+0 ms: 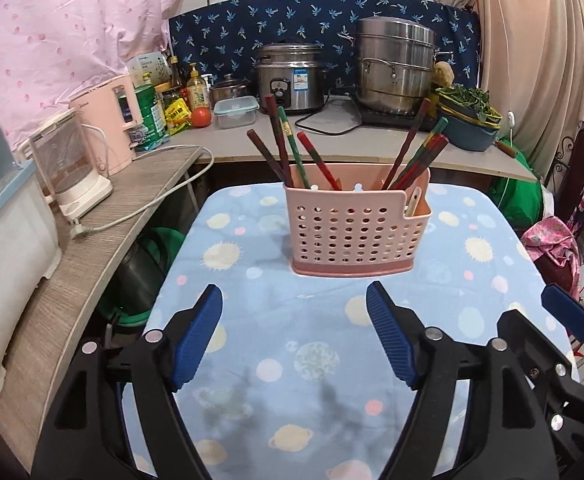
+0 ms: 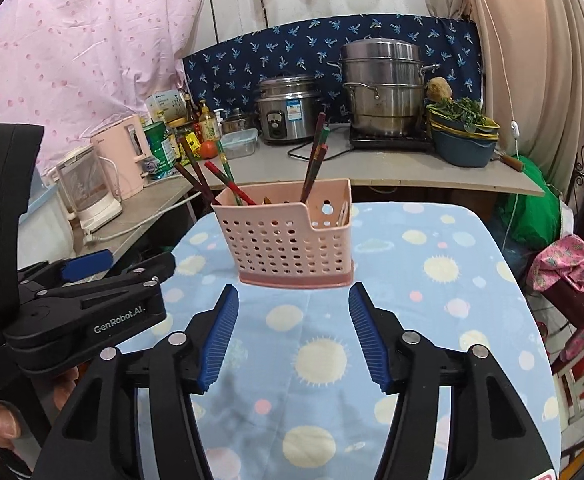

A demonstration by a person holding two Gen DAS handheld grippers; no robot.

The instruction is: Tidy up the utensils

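Left wrist view has the pink perforated utensil caddy (image 1: 352, 232) standing upright at 12 o'clock from the left gripper (image 1: 294, 300), on a table covered by a light-blue planet-print cloth (image 1: 292, 380). Dark red and green chopsticks (image 1: 292, 148) lean toward 11 o'clock in the caddy's left compartment, and a second bunch of chopsticks (image 1: 416, 156) leans toward 1 o'clock in the next one. A pale utensil handle (image 1: 412, 202) pokes up in the low, notched compartment at the caddy's right end; what kind of utensil it is cannot be told. The left gripper's jaws stand wide apart with nothing between them, near the caddy's base but not touching it.

Right wrist view shows the same caddy (image 2: 288, 236) at 12 o'clock from the right gripper (image 2: 294, 300), whose jaws are likewise spread and hold nothing. The left gripper (image 2: 88, 266) sits at 9 o'clock, its black body lettered "GenRobot.AI".

Beyond the table, at 12 o'clock, a counter (image 1: 332, 140) carries a steel rice cooker (image 1: 290, 78), a stacked steel steamer pot (image 1: 394, 66) at 1 o'clock, a blue basin of leafy greens (image 1: 468, 120) farther right, a lidded clear food box (image 1: 236, 111), and a tomato (image 1: 201, 117). At 10 o'clock stand bottles (image 1: 196, 90), a pink appliance (image 1: 110, 124) and a clear electric kettle (image 1: 66, 164), its plug (image 1: 78, 232) lying loose on the side counter.
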